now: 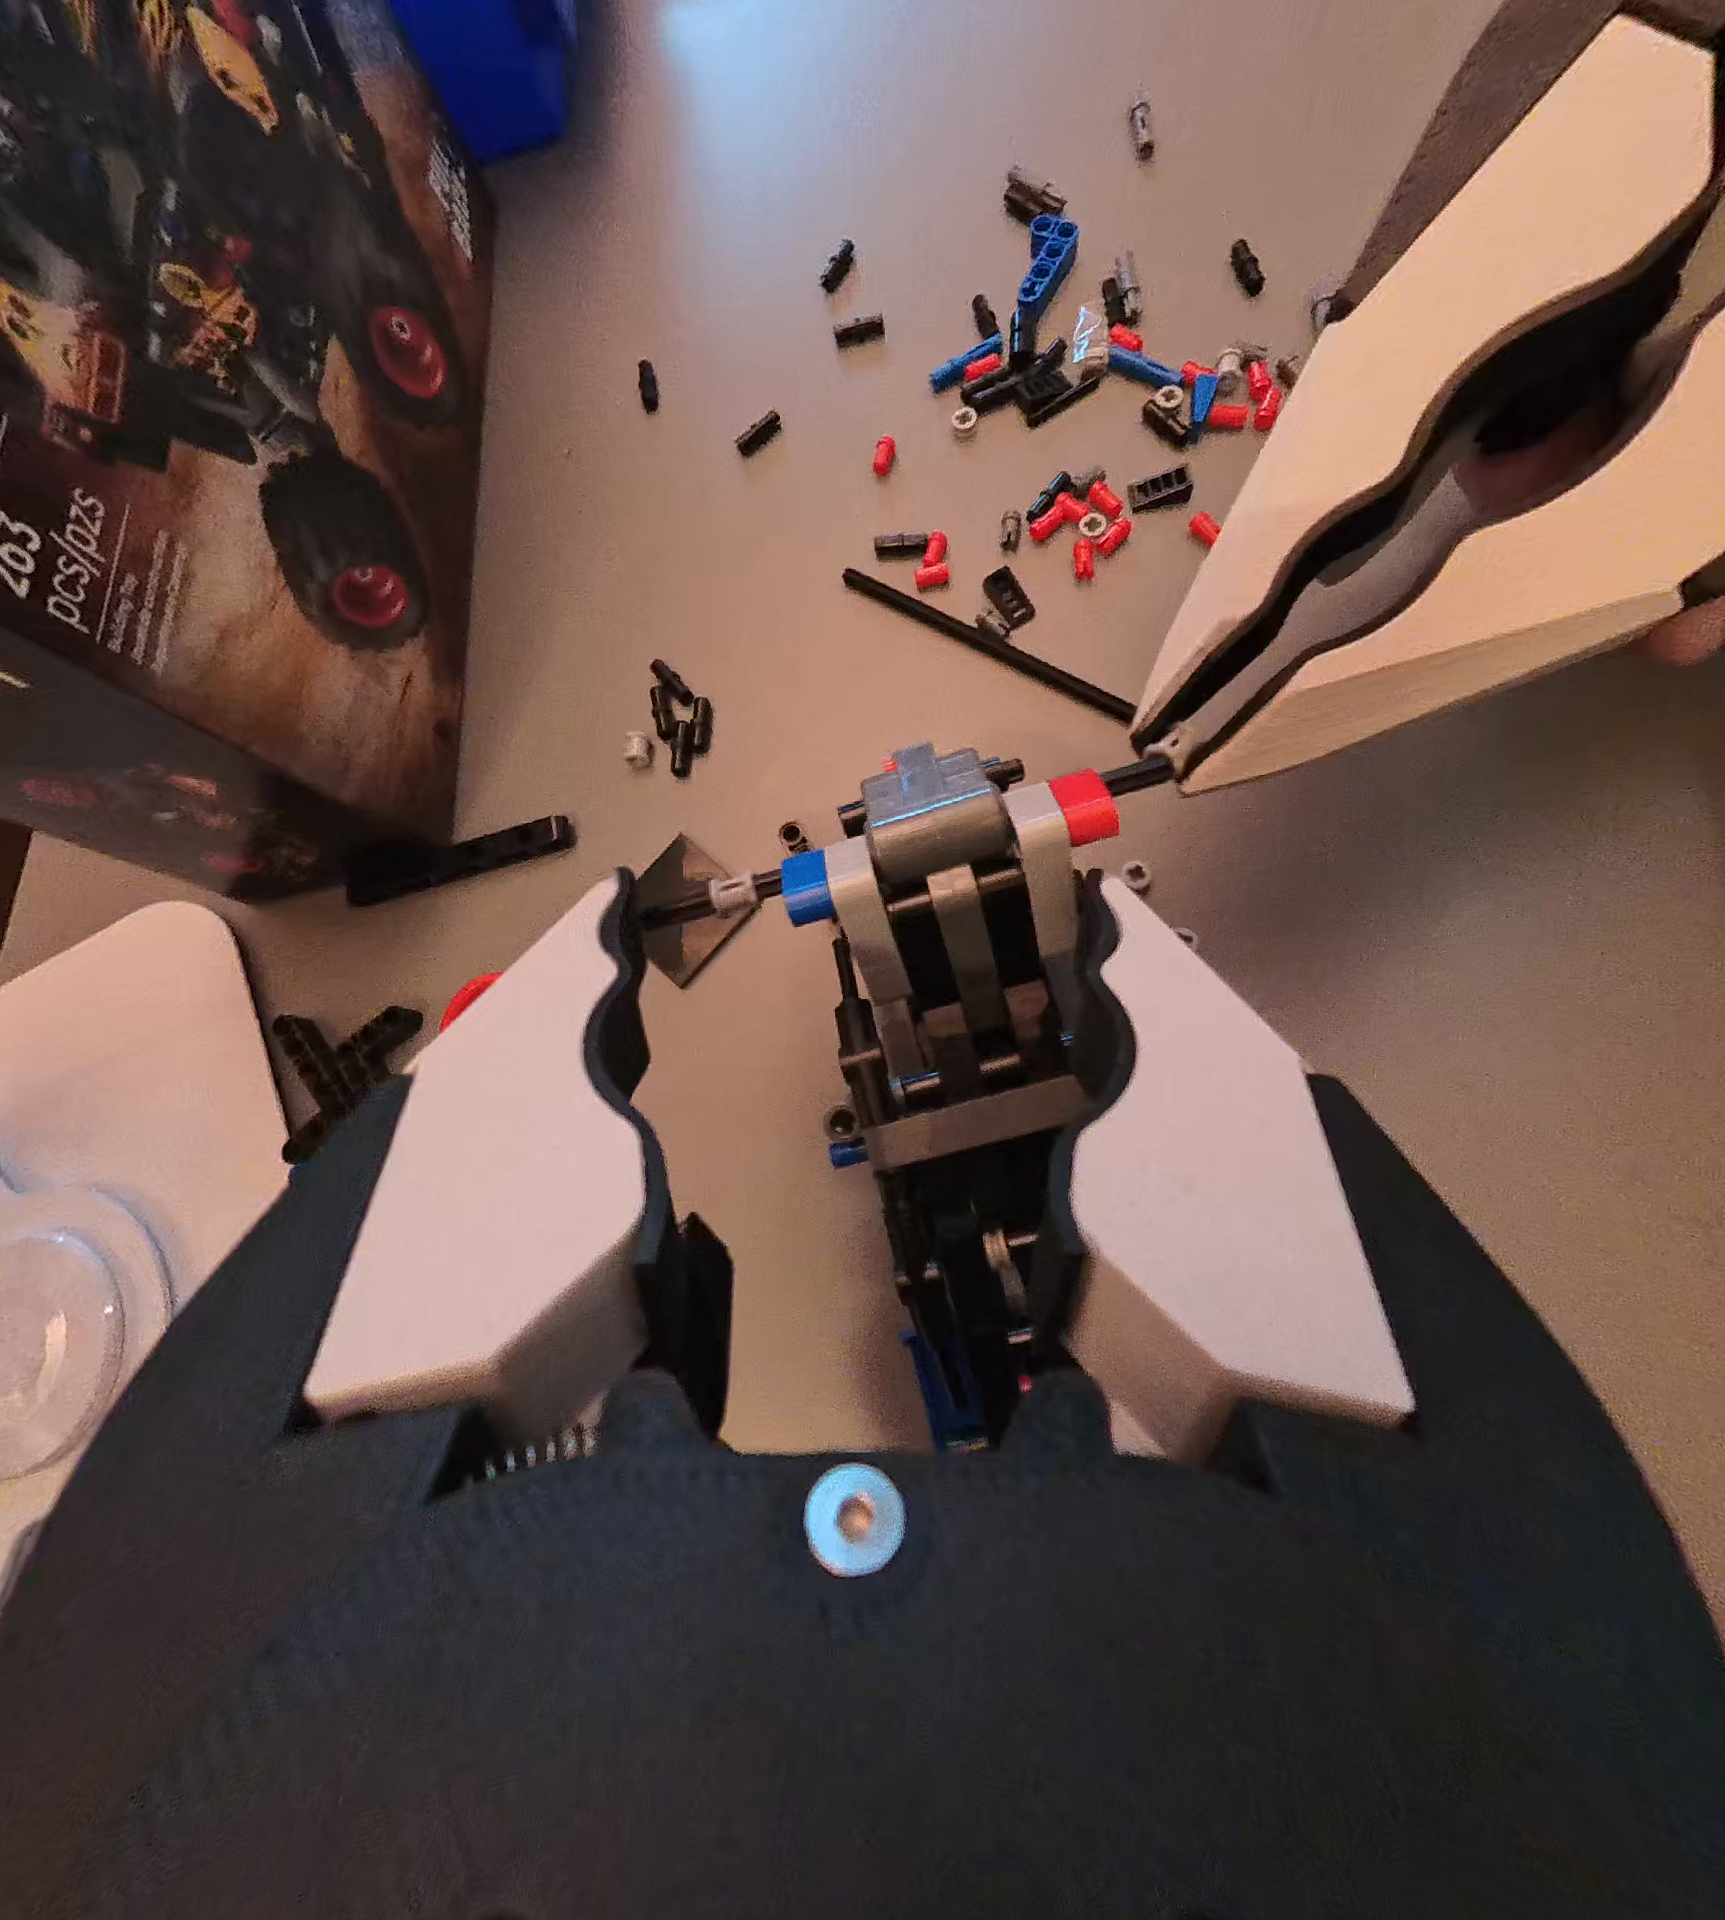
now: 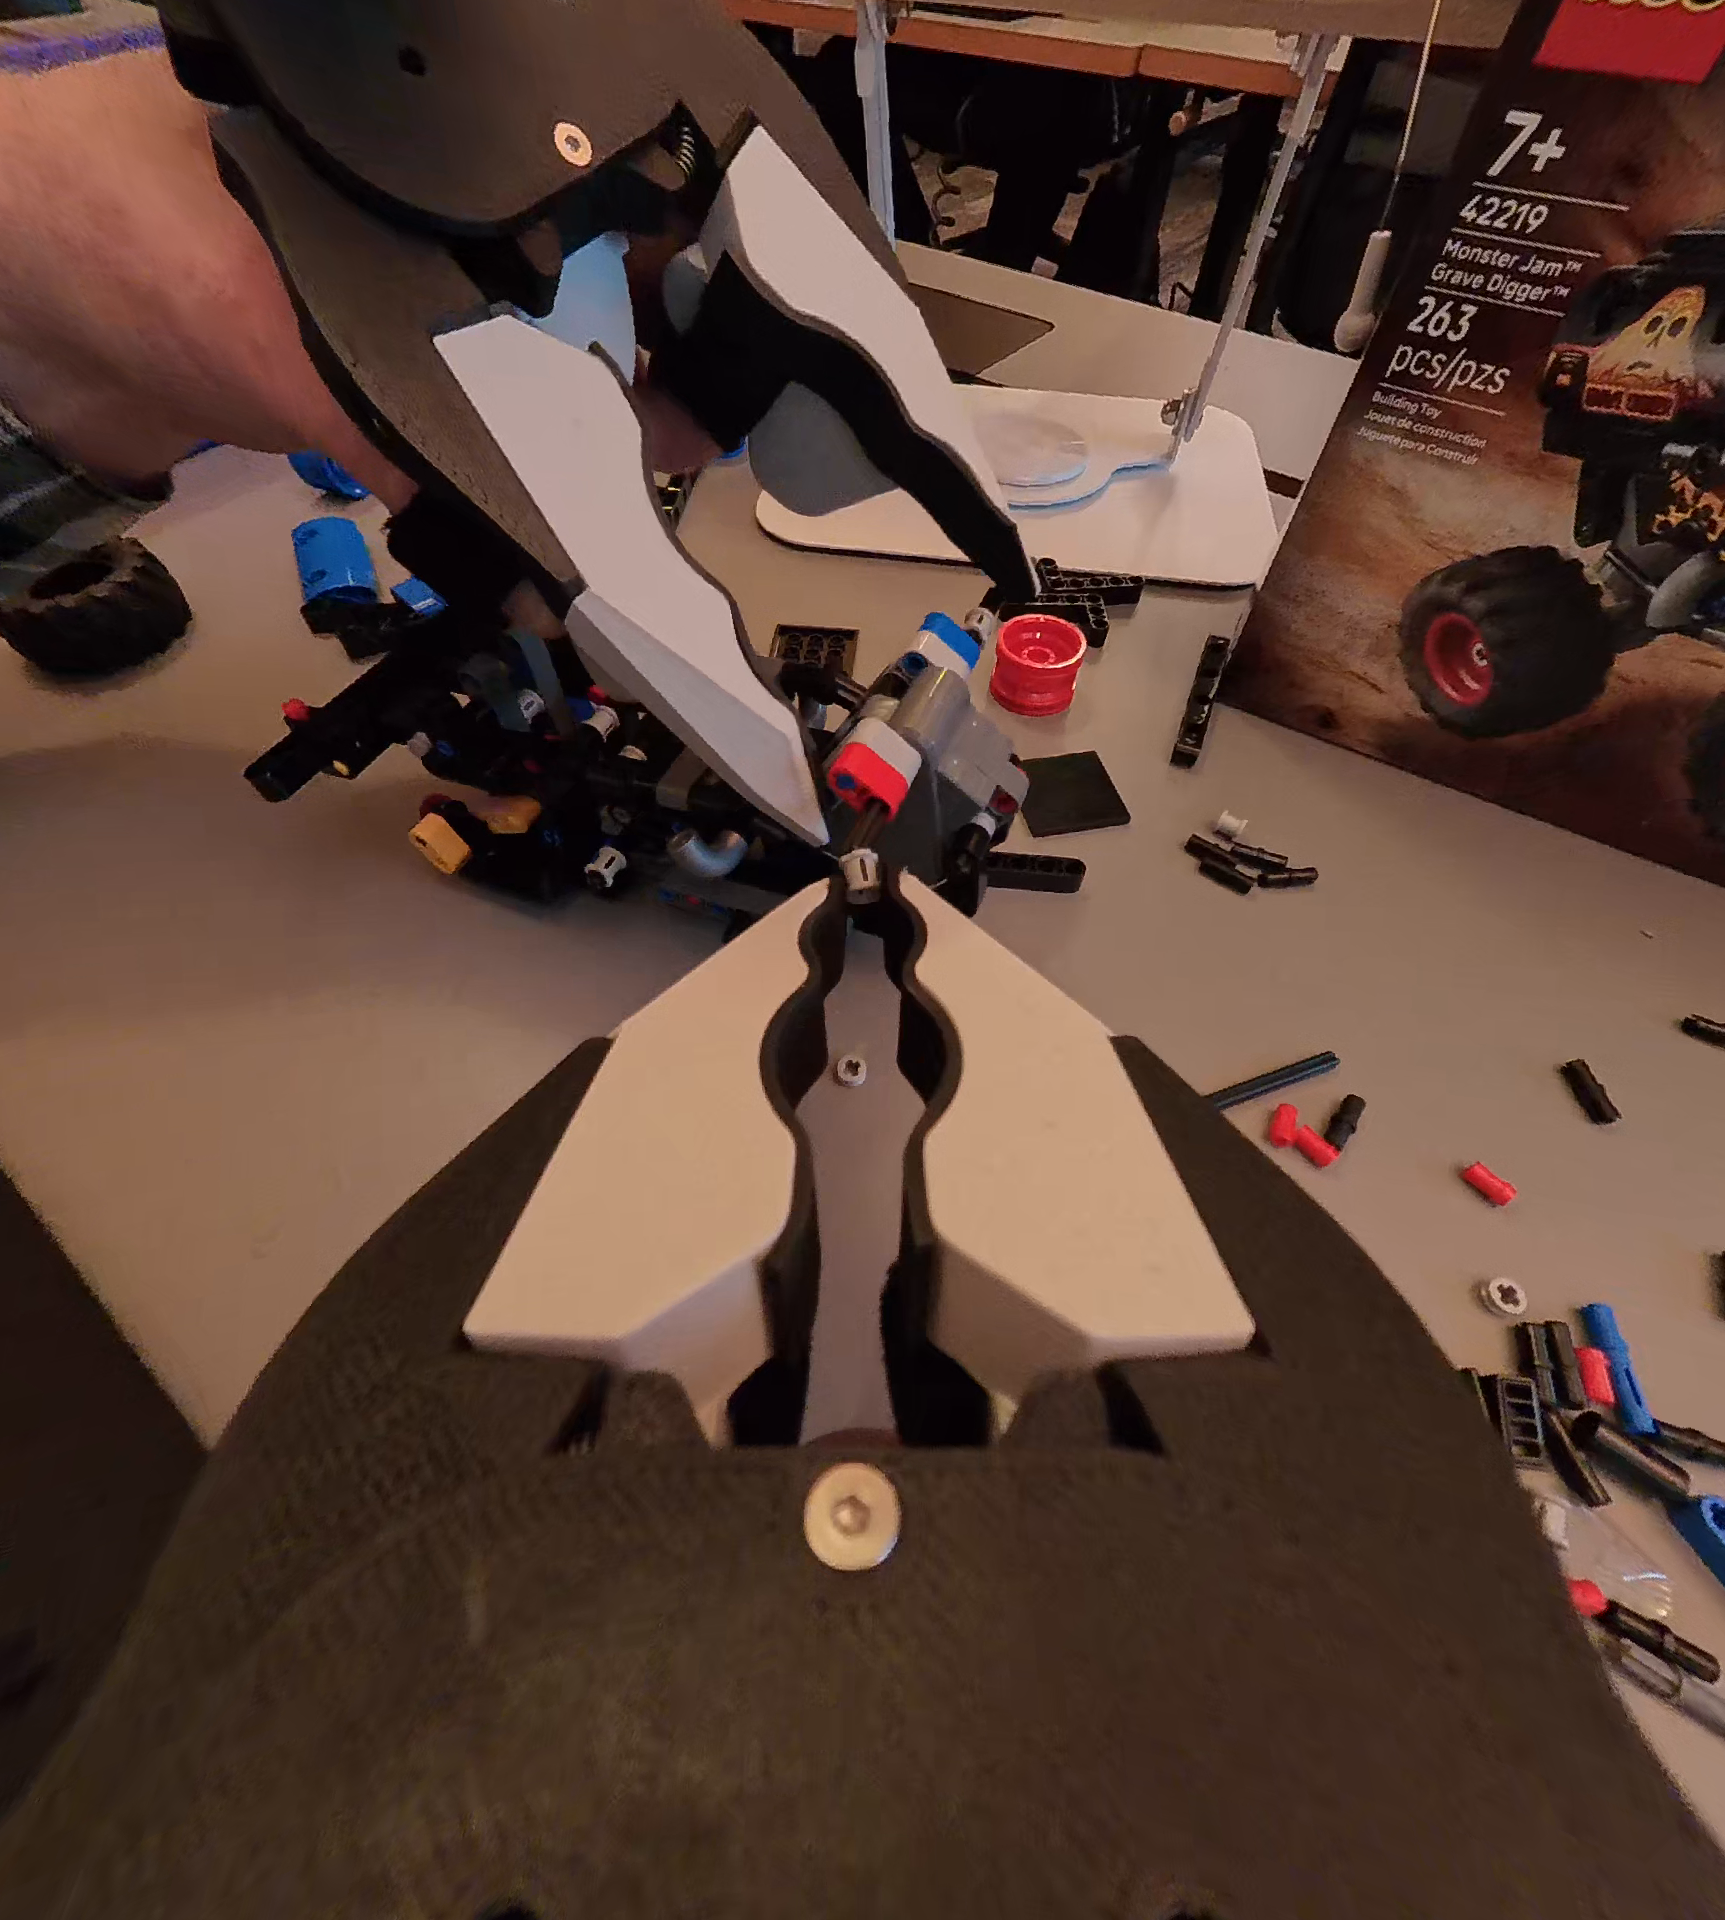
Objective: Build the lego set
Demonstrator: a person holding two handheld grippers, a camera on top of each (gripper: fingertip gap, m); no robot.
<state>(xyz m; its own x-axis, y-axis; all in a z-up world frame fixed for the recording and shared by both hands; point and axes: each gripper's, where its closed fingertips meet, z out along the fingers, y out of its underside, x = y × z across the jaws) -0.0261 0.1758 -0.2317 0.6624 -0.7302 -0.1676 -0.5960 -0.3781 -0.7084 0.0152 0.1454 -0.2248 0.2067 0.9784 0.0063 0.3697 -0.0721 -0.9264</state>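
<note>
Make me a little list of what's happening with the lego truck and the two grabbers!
model: half-built chassis on the table
left gripper: fingers either side of the chassis; grip unclear
right gripper: shut on a grey bush at the axle end
axle: sticks out past a red piece
loose parts: scattered beyond the model
box: standing behind

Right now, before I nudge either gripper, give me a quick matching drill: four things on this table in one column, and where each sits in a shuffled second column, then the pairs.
Things:
1. small grey bush
2. red wheel hub
3. black tyre
4. chassis assembly

Places:
A. lying on the table far out by the person's arm
B. pinched at the right gripper tips, on the black axle's end
C. between the left gripper fingers
D. on the table beside a black cross-shaped beam, in front of the white stand base

Pairs: 1-B, 2-D, 3-A, 4-C
</note>
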